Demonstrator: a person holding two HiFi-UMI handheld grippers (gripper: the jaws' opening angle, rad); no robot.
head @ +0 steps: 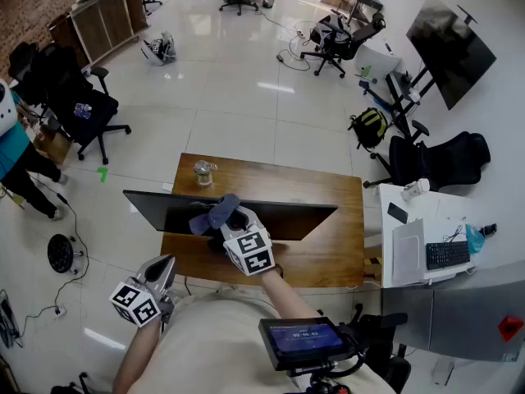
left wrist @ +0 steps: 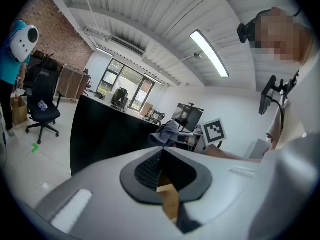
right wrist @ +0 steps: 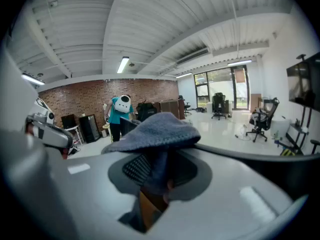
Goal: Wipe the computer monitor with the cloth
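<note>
A dark monitor (head: 246,214) stands on the wooden desk (head: 328,245), seen from above and behind its top edge. My right gripper (head: 232,222) is shut on a blue-grey cloth (head: 215,214) held at the monitor's upper middle. In the right gripper view the cloth (right wrist: 155,134) bulges out over the shut jaws. My left gripper (head: 162,271) hangs low at the desk's near left corner, shut with nothing in it. The left gripper view looks at the black monitor screen (left wrist: 107,134) with the cloth (left wrist: 167,133) and the right gripper's marker cube (left wrist: 214,131) beyond.
A glass jar (head: 203,171) stands at the desk's far left. A white side table (head: 414,249) with a laptop and a keyboard (head: 448,254) is to the right. Office chairs (head: 82,109) and a person (head: 20,167) are on the left floor.
</note>
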